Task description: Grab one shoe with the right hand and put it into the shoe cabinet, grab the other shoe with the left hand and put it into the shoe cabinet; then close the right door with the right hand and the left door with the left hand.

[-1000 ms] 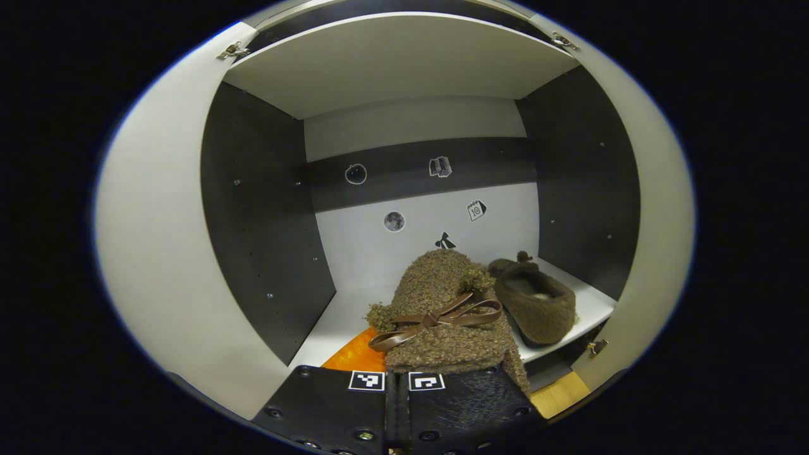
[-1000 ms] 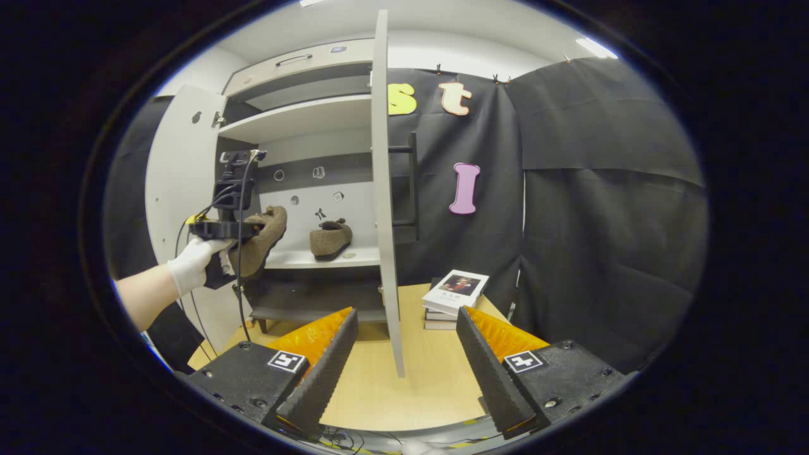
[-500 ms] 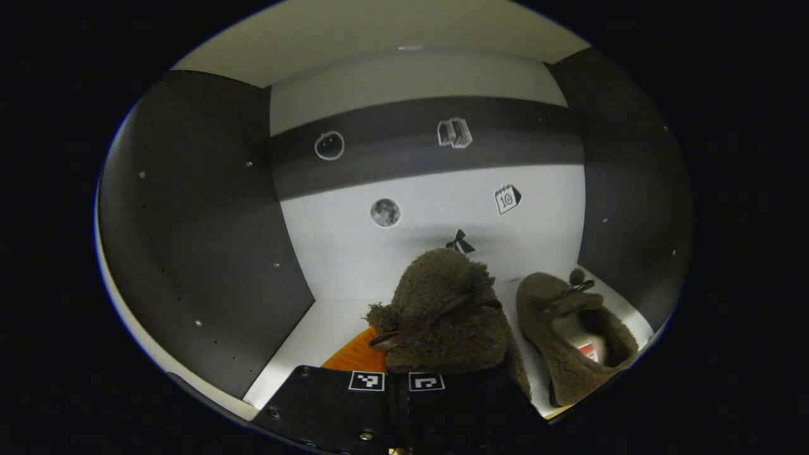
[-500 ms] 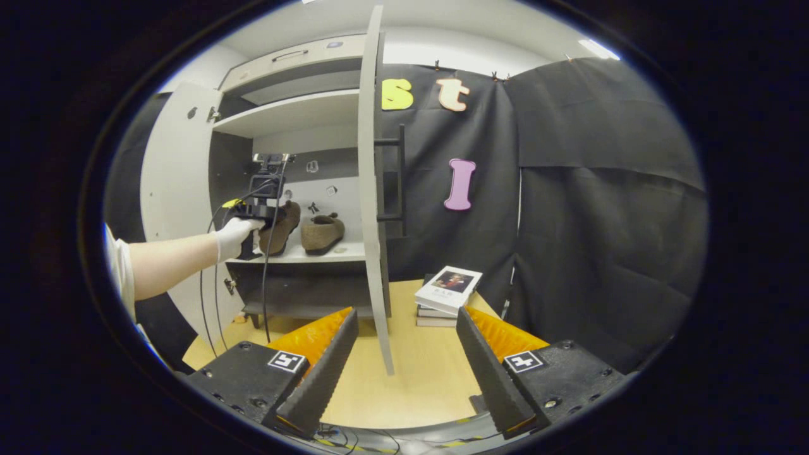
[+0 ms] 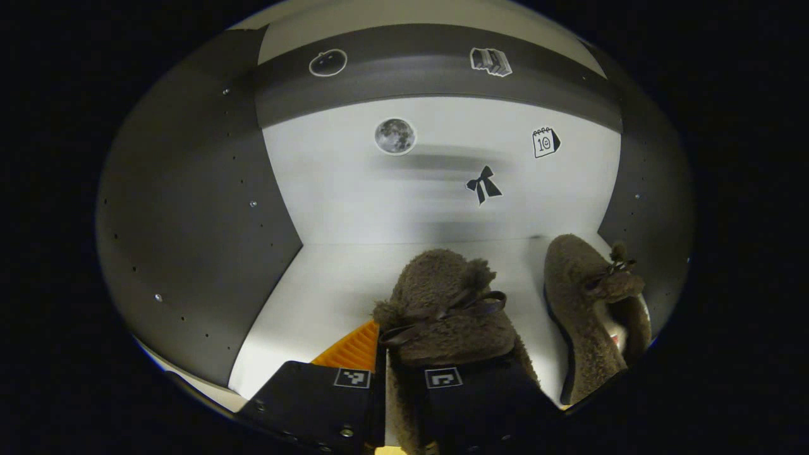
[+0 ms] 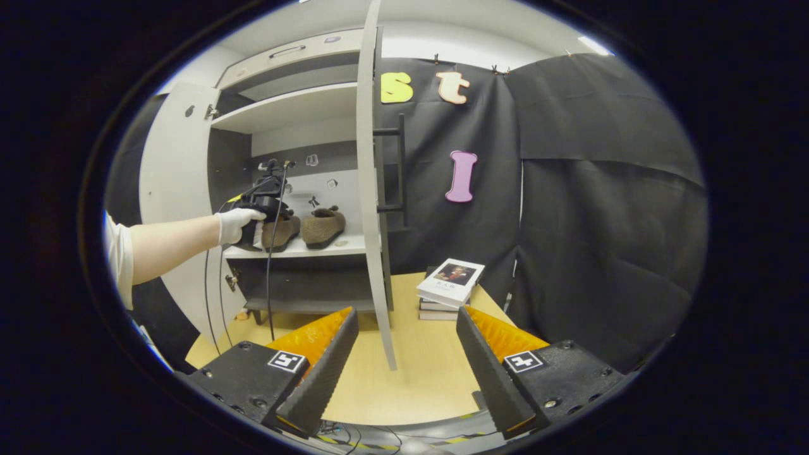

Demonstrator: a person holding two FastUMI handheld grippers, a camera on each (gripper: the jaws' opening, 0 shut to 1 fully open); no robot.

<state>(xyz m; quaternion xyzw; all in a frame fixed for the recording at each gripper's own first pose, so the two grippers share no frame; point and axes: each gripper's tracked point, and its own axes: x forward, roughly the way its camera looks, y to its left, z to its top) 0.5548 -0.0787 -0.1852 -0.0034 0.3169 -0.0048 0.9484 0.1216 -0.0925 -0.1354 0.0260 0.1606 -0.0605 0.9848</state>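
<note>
Two brown fleece shoes are inside the shoe cabinet (image 6: 284, 114), both on its pale shelf (image 5: 328, 291). In the left gripper view, the left gripper (image 5: 395, 385) sits at the bottom centre of the frame with its fingers closed on the heel end of the held shoe (image 5: 445, 309), whose bow of brown ribbon faces up; the toe points toward the cabinet's back panel (image 5: 436, 189). Whether the sole already bears on the shelf cannot be told. The other shoe (image 5: 588, 303) lies at lower right of that frame, just beside the held one, toe also toward the back, apart from it by a narrow strip of shelf. The back panel carries small stickers: a moon (image 5: 395, 136), a bow (image 5: 483, 184), a calendar (image 5: 545, 142). In the right gripper view, the right gripper (image 6: 407, 373) occupies the bottom of the frame with its fingers spread wide and nothing between them, above a light wooden table (image 6: 411, 379). At left centre a gloved hand (image 6: 237, 221) holds the left gripper at the shelf, with both shoes side by side. The right door (image 6: 373, 183) stands open, edge-on at centre frame; the left door (image 6: 167, 189) stands open at far left. A stack of books (image 6: 450, 287) rests on the table right of the right door.
</note>
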